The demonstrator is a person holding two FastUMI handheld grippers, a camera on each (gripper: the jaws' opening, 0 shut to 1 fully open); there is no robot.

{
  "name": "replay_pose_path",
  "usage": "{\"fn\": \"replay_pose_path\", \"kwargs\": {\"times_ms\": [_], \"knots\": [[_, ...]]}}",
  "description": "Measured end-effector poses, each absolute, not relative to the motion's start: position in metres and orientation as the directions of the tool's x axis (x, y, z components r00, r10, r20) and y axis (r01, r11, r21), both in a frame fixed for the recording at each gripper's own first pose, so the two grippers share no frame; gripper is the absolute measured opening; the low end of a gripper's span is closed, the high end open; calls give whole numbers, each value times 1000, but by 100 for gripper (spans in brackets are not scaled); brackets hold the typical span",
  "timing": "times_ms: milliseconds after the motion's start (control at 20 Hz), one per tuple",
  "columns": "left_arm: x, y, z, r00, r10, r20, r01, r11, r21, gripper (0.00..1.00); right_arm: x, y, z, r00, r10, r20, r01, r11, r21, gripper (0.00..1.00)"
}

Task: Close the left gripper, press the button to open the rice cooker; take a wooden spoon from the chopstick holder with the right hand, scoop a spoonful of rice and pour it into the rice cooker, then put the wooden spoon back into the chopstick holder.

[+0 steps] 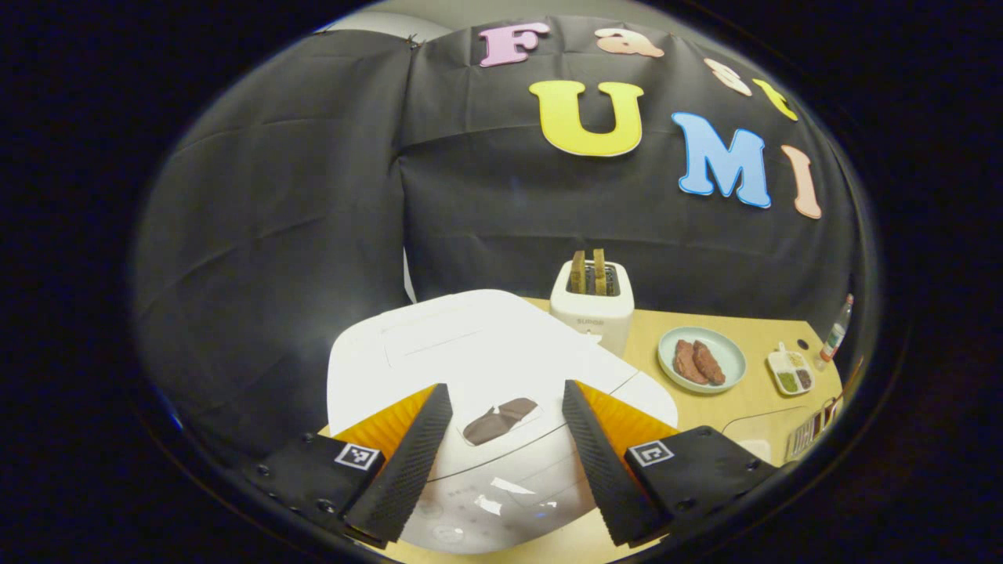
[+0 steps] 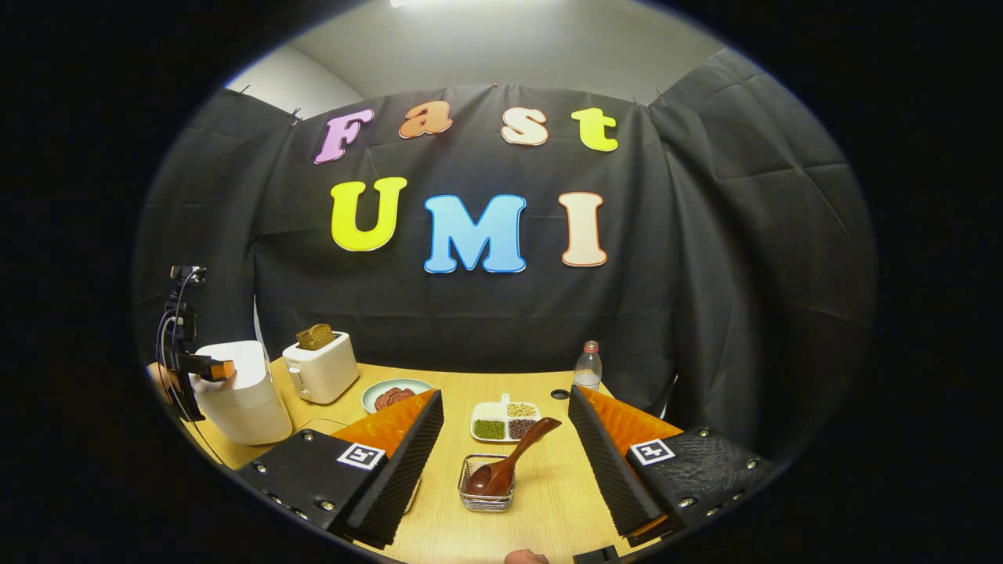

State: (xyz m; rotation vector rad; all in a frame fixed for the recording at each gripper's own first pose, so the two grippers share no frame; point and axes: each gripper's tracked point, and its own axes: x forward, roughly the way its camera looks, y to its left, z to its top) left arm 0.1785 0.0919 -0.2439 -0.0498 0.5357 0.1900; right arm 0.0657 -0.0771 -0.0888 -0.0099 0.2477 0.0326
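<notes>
The worktop (image 2: 548,501) carries everything along its back edge, which leaves the front free for the two hands to work. Largest is the rice cooker (image 1: 486,352), lid down, at the worktop's left end; the left gripper (image 1: 508,462) hangs right over its front, fingers spread wide with nothing between them, so the closing that the task asks for before pressing is, I judge, not yet done. The dark button (image 1: 500,420) lies between the fingertips, likely the reason for this aim. Behind the cooker, near the back edge, stands a toaster (image 1: 591,309) with bread up, then a plate (image 1: 729,356) and a divided dish (image 2: 506,421) of grains toward the middle. The right gripper (image 2: 505,462) waits wide open and empty, lined up on the wire chopstick holder (image 2: 486,495) near the front edge, where the wooden spoon (image 2: 509,464) leans handle-up, easy to pinch.
</notes>
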Motion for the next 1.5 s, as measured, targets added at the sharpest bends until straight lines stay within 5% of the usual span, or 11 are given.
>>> {"fn": "replay_pose_path", "kwargs": {"times_ms": [250, 850, 1500], "knots": [[178, 89, -230, 860, 127, -494, -161, 987, -26, 98, 75, -62, -72, 976, 64, -209, -65, 998, -1, 98], [109, 45, -31, 997, 2, -75, -4, 1000, -23, 98, 73, -8, -7, 989, 129, -70, -129, 992, 16, 98], [49, -15, -12, 999, -49, 21, 50, 997, -55, 95, 54, 13, 3, 997, 72, 10, -72, 997, 14, 97]]}}
